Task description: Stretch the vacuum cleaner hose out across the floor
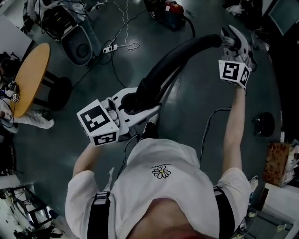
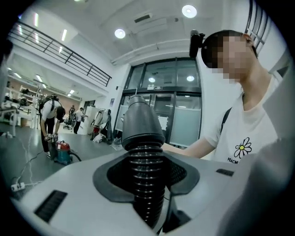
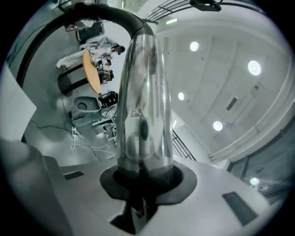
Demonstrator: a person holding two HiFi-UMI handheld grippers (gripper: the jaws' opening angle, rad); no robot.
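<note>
Judged early in the stretch, nothing laid out yet: clamped the left gripper shut on the ribbed black hose close to the torso and the right gripper shut on the chrome tube at its end, both held well above the floor. Traced the hose's long axis as a shallow arc from lower left to upper right in the head view, tube end farthest from the body. Called next for drawing the hands apart and lowering the length flat, away from the vacuum cleaner.
</note>
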